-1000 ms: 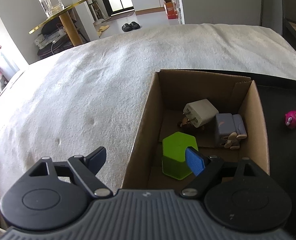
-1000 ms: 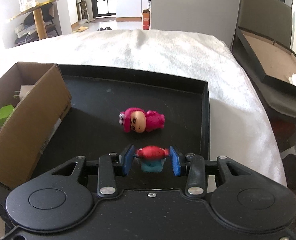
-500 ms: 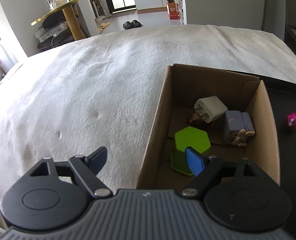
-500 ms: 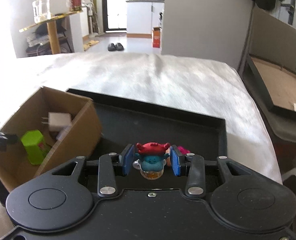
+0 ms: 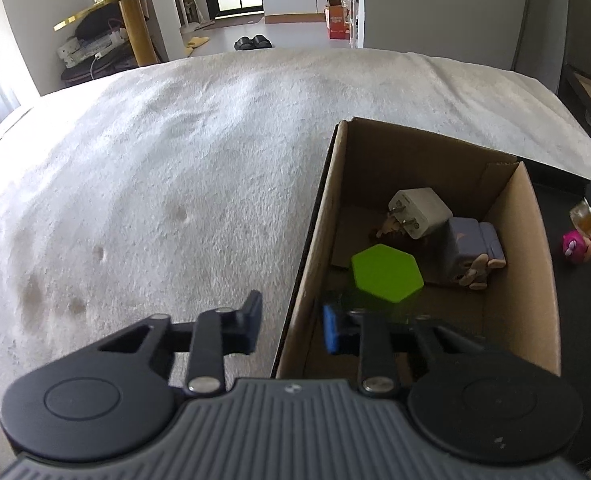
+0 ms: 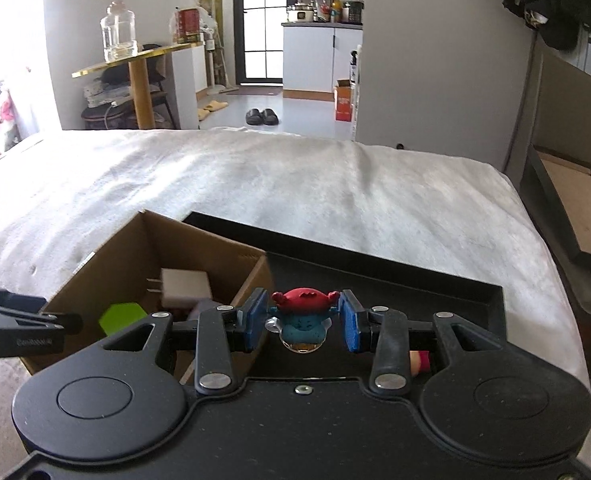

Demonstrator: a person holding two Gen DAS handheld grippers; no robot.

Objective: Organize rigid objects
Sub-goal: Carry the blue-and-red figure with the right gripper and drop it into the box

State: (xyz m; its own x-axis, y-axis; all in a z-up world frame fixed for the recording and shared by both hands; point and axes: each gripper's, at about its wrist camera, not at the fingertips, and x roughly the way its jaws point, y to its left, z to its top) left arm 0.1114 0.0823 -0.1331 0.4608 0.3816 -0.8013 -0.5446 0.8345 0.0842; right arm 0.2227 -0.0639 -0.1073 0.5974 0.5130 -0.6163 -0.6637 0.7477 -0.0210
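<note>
My right gripper point(image 6: 301, 320) is shut on a small blue figurine with a red cap point(image 6: 302, 316), held in the air above the black tray point(image 6: 435, 284), just right of the cardboard box point(image 6: 135, 248). The box point(image 5: 531, 264) holds a white plug adapter point(image 5: 419, 212), a green hexagonal block point(image 5: 385, 272) and a grey-purple figure point(image 5: 471, 248). A pink figurine point(image 5: 577, 246) lies on the tray. My left gripper point(image 5: 291, 328) straddles the box's left wall, one finger outside, one inside; the jaws stand apart.
Box and tray rest on a white blanket point(image 5: 175, 160) over a bed. A dark open case point(image 6: 567, 208) stands to the right of the bed. A gold side table with a glass jar point(image 6: 119, 32) stands beyond the far edge.
My right gripper has lifted the figurine off the tray and carried it left toward the box. My left gripper's jaws have narrowed around the box's left wall.
</note>
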